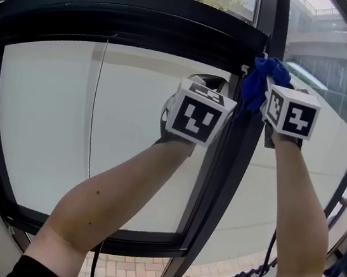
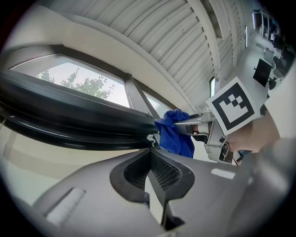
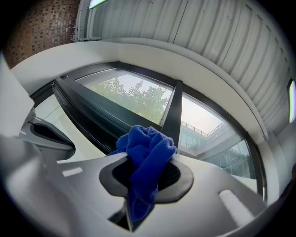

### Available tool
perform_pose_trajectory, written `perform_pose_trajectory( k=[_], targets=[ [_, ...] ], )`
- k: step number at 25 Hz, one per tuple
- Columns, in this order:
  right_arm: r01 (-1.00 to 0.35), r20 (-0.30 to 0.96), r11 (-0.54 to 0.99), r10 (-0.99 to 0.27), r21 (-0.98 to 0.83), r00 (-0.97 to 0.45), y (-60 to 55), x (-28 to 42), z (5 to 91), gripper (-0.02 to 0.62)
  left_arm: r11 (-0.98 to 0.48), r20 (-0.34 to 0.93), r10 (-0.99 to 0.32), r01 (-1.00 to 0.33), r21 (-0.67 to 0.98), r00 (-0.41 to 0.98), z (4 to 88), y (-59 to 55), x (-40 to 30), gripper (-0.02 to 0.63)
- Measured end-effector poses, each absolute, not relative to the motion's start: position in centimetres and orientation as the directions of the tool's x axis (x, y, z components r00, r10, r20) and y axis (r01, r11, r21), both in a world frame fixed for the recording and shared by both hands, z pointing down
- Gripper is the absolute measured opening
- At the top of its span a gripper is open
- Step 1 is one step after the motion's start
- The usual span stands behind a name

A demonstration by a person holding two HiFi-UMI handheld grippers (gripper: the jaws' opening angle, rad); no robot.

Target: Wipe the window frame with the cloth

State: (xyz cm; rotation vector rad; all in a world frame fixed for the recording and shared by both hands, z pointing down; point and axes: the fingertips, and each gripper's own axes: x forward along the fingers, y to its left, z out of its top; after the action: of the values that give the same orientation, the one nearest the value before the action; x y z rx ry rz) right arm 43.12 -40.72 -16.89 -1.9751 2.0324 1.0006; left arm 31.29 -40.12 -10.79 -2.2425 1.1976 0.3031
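Holding our left gripper (image 2: 150, 159) near centre of the head view, jaws pressed together on nothing, just under the black metal window frame (image 1: 114, 11); we judge it is simply out of the wipe's way. At one o'clock, the crumpled blue terry cloth (image 1: 262, 83) sits against the frame's upper corner, pinched by our right gripper (image 3: 141, 178) so a wad leads. Right gripper view proves the pinch, which its marker cube (image 1: 289, 119) hides from the head. Left gripper view shows cloth against the rail end.

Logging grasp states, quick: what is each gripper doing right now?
Left gripper: closed, nothing between its fingers.
Right gripper: closed on the blue cloth.
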Motion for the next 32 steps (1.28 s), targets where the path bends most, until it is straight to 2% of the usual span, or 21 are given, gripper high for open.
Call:
perform_pose_trajectory(
  k=[10,22,32],
  targets=[
    [-0.923,-0.485,-0.051,-0.861,0.381,-0.153,-44.7,41.8,-16.1,0.084,-0.417,-0.432,-0.702,-0.819,-0.394,0.566,-10.3,-42.3,31.7,-0.008],
    [-0.93,-0.506,-0.012,-0.841,0.368,-0.19,-45.2,41.9,-15.8,0.077,-0.392,-0.424,-0.724,-0.83,-0.395,0.544,-9.5,-44.6,31.1,-0.008],
    [-0.935,-0.465,0.014,-0.865,0.354,-0.189,-45.4,42.0,-10.9,0.077,-0.434,-0.376,-0.733,-0.815,-0.385,0.567,-6.0,-44.2,31.8,-0.008]
  ],
)
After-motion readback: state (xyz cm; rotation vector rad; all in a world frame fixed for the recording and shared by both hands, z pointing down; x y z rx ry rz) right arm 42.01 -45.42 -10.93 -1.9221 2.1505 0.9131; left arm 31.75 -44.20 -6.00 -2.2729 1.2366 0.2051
